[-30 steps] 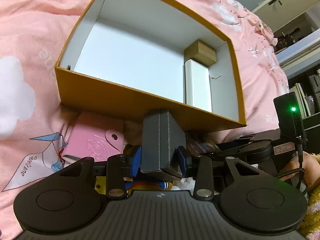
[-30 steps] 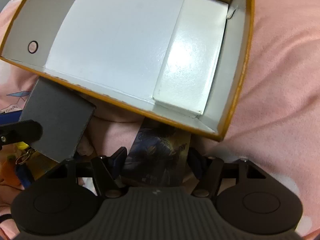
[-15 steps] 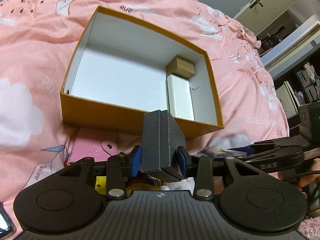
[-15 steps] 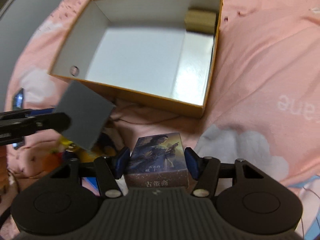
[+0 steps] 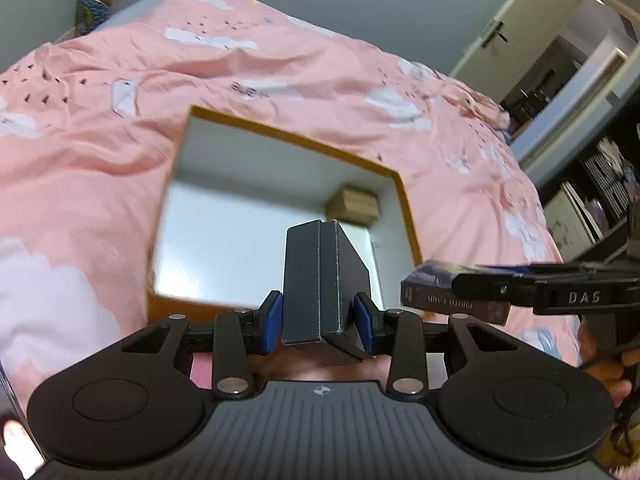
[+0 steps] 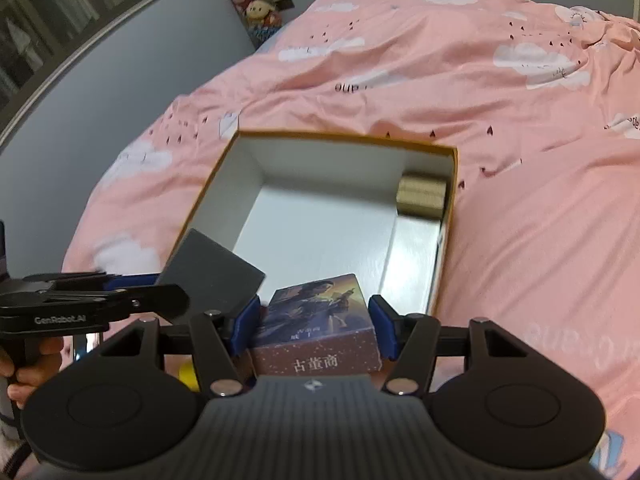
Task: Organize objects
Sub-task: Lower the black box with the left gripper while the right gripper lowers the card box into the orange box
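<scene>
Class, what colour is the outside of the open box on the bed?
Orange box, white inside; clearest in the right wrist view.

Working in bedroom of home, from what I see. Bed fills both views, covered in pink duvet printed with white clouds and paper planes. Stuffed toys piled at head of bed against grey wall. White door with dark handle stands open to another room. Shelves crowded with small items along the bed's side in my left view. Dark window in my right view.
</scene>
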